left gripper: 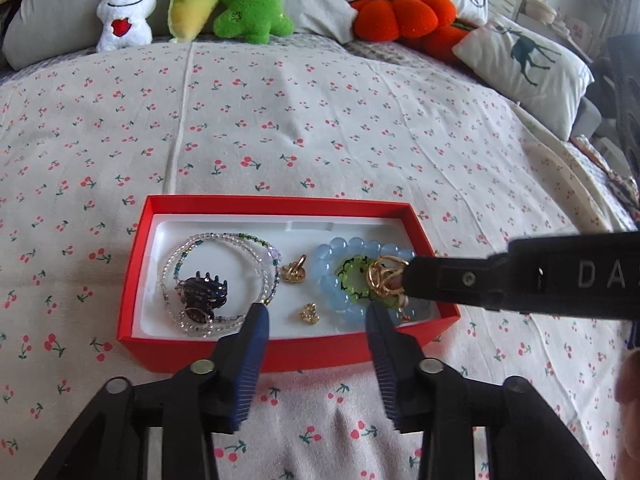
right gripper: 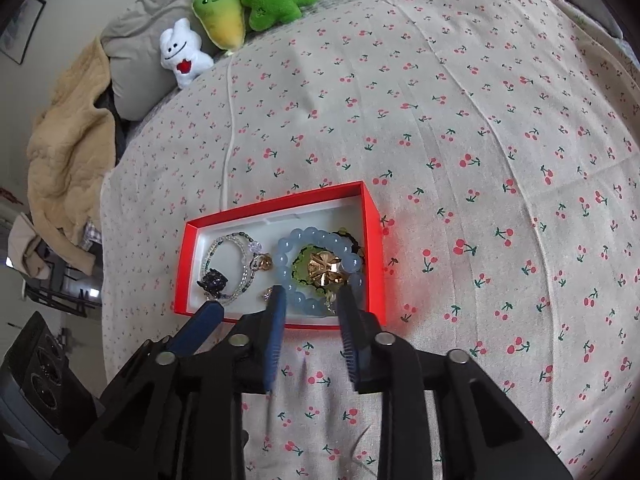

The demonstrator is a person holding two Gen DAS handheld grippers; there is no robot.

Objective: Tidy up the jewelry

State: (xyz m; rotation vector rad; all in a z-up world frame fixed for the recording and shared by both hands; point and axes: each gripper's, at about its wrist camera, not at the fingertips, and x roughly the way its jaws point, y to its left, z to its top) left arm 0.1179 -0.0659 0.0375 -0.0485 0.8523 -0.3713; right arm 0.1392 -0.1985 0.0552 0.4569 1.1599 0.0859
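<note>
A red box (left gripper: 280, 202) (right gripper: 280, 200) with a white liner lies on the cherry-print bedspread. Its left half holds a clear bead strand (left gripper: 208, 240) (right gripper: 224, 242) around a dark blue hair claw (left gripper: 204, 288) (right gripper: 214, 280). A gold earring (left gripper: 294, 272) and a small gold charm (left gripper: 310, 314) lie mid-box. On the right, a blue bead bracelet (left gripper: 340, 246) (right gripper: 288, 248) rings a green bead loop (left gripper: 352, 270) and gold rings (left gripper: 384, 276) (right gripper: 324, 268). My left gripper (left gripper: 316, 314) hovers open over the box's near wall. My right gripper (left gripper: 406, 280) (right gripper: 312, 288) stands open above the bracelet, its pads clear of the jewelry.
Plush toys (left gripper: 124, 12) (right gripper: 184, 54) and pillows (left gripper: 524, 64) line the head of the bed. An orange pumpkin cushion (left gripper: 404, 12) sits at the back right. A beige blanket (right gripper: 68, 140) hangs off the bed's left side. Part of a hand (left gripper: 630, 400) shows at the right edge.
</note>
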